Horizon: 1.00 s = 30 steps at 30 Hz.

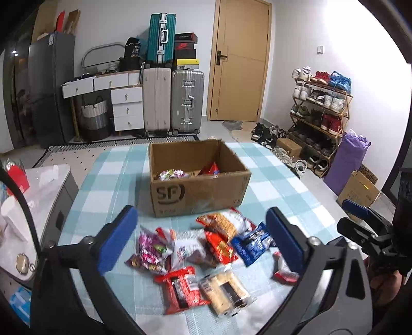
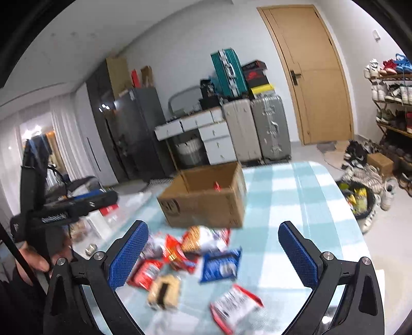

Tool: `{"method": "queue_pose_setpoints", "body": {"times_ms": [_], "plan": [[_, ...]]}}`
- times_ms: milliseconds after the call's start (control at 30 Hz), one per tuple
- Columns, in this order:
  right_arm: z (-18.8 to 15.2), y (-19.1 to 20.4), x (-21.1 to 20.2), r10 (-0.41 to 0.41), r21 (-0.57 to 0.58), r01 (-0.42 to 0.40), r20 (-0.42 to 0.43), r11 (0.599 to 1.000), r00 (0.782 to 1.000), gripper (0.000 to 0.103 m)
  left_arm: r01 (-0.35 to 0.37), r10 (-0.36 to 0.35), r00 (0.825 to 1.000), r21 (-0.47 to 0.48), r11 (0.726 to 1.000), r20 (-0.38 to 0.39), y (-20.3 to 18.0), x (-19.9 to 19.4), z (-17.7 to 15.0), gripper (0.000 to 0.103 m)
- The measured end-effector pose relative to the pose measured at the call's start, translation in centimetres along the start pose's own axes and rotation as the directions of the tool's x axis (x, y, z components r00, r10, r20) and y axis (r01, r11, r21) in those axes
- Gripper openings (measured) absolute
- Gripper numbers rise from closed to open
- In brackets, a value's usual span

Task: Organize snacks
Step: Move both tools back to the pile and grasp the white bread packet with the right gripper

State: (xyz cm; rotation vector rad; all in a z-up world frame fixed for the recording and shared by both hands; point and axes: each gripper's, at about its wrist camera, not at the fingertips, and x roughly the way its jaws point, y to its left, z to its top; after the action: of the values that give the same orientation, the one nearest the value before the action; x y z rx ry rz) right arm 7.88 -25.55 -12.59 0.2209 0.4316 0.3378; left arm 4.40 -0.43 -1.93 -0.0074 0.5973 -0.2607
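Your left gripper – fingers spread, empty, over the snack pile | right gripper likewise released | cardboard box just behind pile – handy for loading.

You are facing a white wall with a closed wooden door, suitcases standing beside white drawers, a shoe rack sitting right, a dark fridge left.

Worktop under teal-and-white checked cloth; open brown cardboard box on it, loose pile of snack packets near.
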Motion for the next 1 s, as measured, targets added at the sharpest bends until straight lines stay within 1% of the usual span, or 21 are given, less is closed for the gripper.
{"method": "queue_pose_setpoints", "body": {"times_ms": [133, 267, 333, 467, 567, 633, 767, 900, 1000], "plan": [[-2.5, -1.0, 1.0, -0.051, 0.013, 0.052, -0.049, 0.999, 0.997, 0.103, 0.004, -0.004, 1.000, -0.020, 1.000, -0.021, 0.6, 1.0, -2.4, 0.101], [-4.4, -1.7, 2.7, -0.038, 0.051, 0.044, -0.125, 0.998, 0.991, 0.103, 0.013, -0.016, 0.998, -0.058, 0.998, -0.061, 1.6, 2.9, -5.1, 0.101], [-5.3, -1.5, 3.6, -0.042, 0.047, 0.051, -0.166, 0.998, 0.985, 0.103, 0.014, -0.021, 0.996, -0.078, 0.997, -0.081, 2.4, 3.6, -6.5, 0.101], [-6.9, -1.3, 5.0, -0.031, 0.056, 0.045, -0.229, 0.997, 0.973, 0.103, 0.002, -0.011, 0.997, -0.109, 0.994, -0.082, 4.0, 4.2, -8.5, 0.102], [-7.9, -1.3, 6.1, -0.046, 0.065, 0.066, -0.277, 0.996, 0.960, 0.103, -0.007, -0.003, 0.996, -0.118, 0.993, -0.085, 5.4, 4.4, -9.5, 0.102], [-8.3, -1.3, 6.5, -0.053, 0.069, 0.077, -0.293, 0.995, 0.955, 0.103, -0.006, -0.004, 0.996, -0.115, 0.993, -0.089, 6.0, 4.8, -10.3, 0.102], [-8.7, -1.0, 7.6, -0.080, 0.076, 0.111, -0.333, 0.991, 0.940, 0.103, -0.016, 0.003, 0.993, -0.109, 0.994, -0.115, 6.7, 5.7, -11.3, 0.102], [-9.3, -1.0, 8.2, -0.113, 0.074, 0.150, -0.365, 0.986, 0.924, 0.103, -0.017, 0.002, 0.992, -0.115, 0.993, -0.125, 6.9, 6.2, -12.1, 0.102], [-9.7, -1.3, 8.6, -0.101, 0.094, 0.147, -0.386, 0.985, 0.917, 0.103, -0.020, 0.006, 0.992, -0.111, 0.994, -0.127, 7.0, 6.6, -12.5, 0.102]]}}
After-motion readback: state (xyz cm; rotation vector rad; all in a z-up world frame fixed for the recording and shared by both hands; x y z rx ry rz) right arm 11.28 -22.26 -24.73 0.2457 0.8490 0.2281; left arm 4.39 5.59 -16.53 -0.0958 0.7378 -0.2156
